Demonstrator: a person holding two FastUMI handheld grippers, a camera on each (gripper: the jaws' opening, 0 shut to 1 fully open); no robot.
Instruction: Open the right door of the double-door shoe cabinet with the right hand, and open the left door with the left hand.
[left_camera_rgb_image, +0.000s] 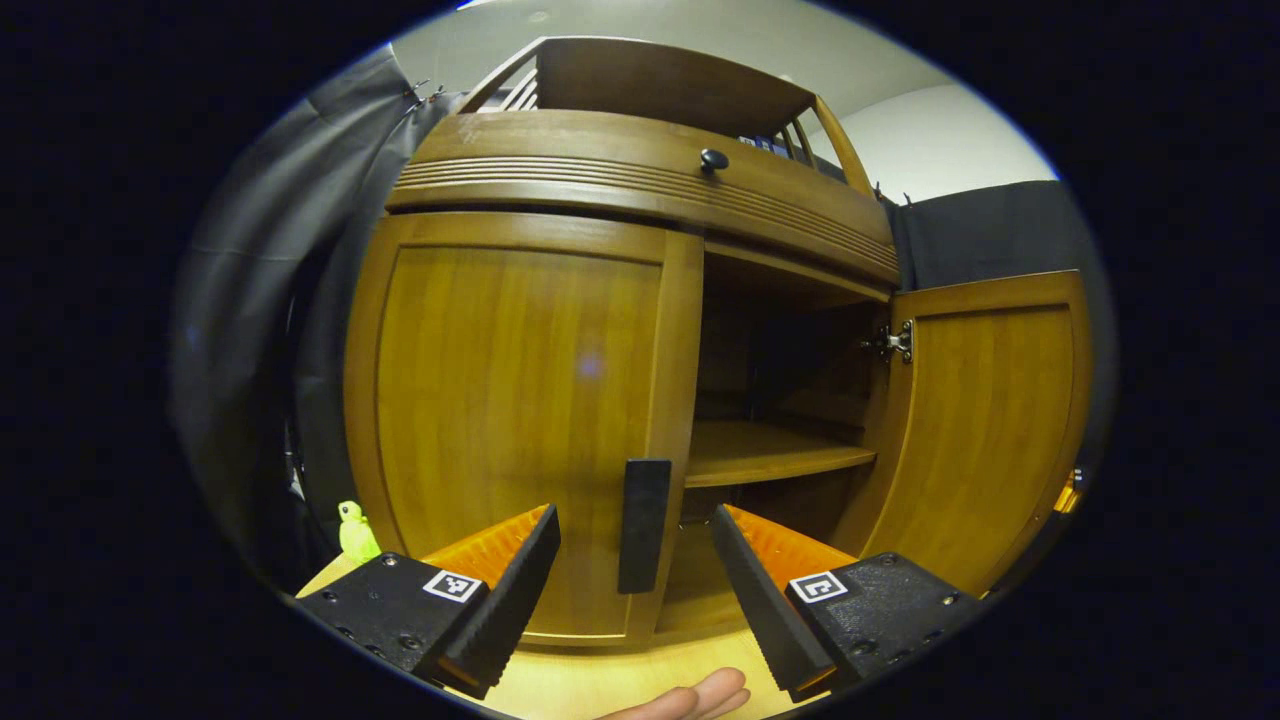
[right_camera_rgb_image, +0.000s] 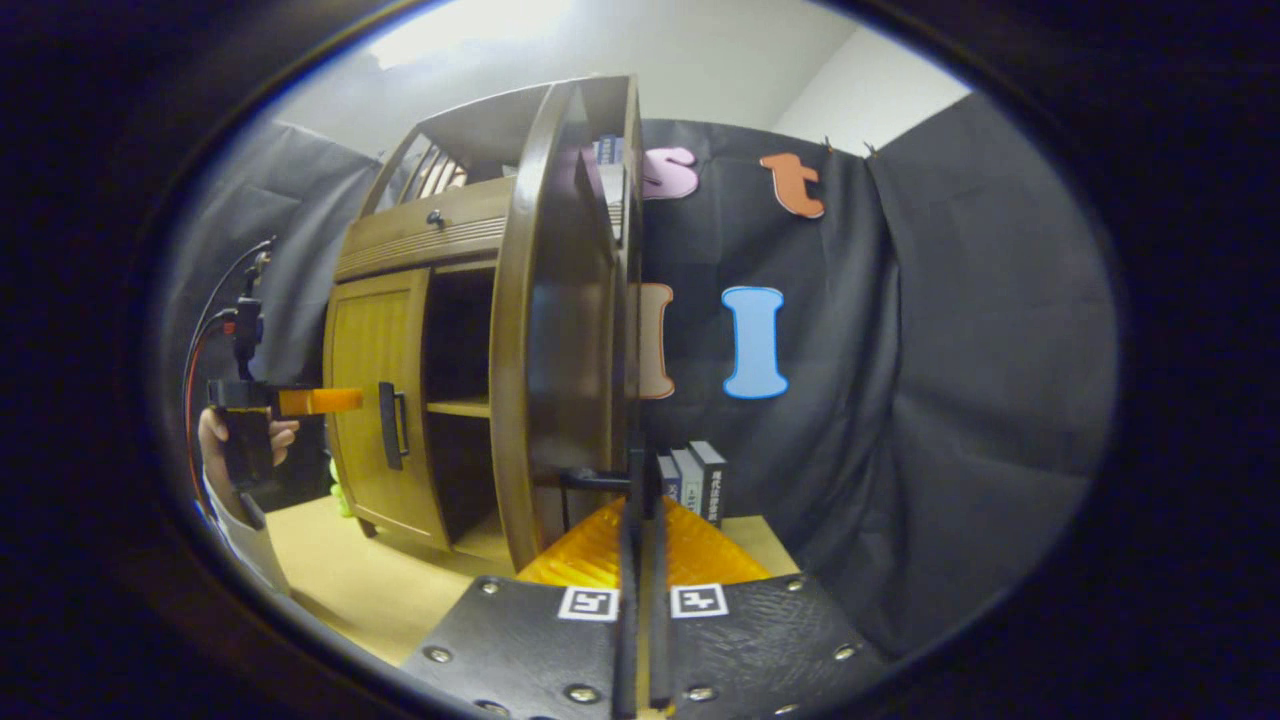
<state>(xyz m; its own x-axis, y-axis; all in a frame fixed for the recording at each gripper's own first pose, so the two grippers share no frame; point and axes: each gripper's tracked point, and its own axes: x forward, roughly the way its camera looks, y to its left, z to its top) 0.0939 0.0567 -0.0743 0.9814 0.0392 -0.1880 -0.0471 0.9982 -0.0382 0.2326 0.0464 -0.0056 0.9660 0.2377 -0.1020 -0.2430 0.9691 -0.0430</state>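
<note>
with the left gripper (left_camera_rgb_image: 635, 590) held low over the tabletop (left_camera_rgb_image: 600, 685), we see its jaws spread wide, one on each side of the left door's black handle (left_camera_rgb_image: 644, 524), neither touching it. a fingertip of the hand (left_camera_rgb_image: 690, 697) that holds the tool shows just below. in the right gripper view the same tool (right_camera_rgb_image: 300, 401) hangs just beside that handle (right_camera_rgb_image: 389, 424), level with it.

the handle is a narrow upright bar standing off the left door (left_camera_rgb_image: 510, 420) near its inner edge. it looks rigid and smooth, so we judge it best taken across its thin sides, mid-height, jaws closed squarely so they do not slide along it. the door is stiff wood on hinges at its far edge; it should swing light, but the pull must follow an arc, not a straight line.

the right gripper (right_camera_rgb_image: 640, 560) has its jaws drawn narrow, nearly together, with the thin dark handle (right_camera_rgb_image: 600, 478) of the right door (right_camera_rgb_image: 560, 330) running into the slit between them. we cannot tell whether both pads press on it.

beyond, the right door (left_camera_rgb_image: 985, 420) stands swung out, its hinge (left_camera_rgb_image: 897, 342) bare, and the shelf (left_camera_rgb_image: 770, 455) inside the shoe cabinet (left_camera_rgb_image: 640, 170) is open to view. the left door is flush shut. we judge half the task done.

a small green toy (left_camera_rgb_image: 354, 530) sits by the cabinet's left foot, clear of the door's swing as far as we can judge. a few books (right_camera_rgb_image: 695, 480) stand behind the cabinet.
</note>
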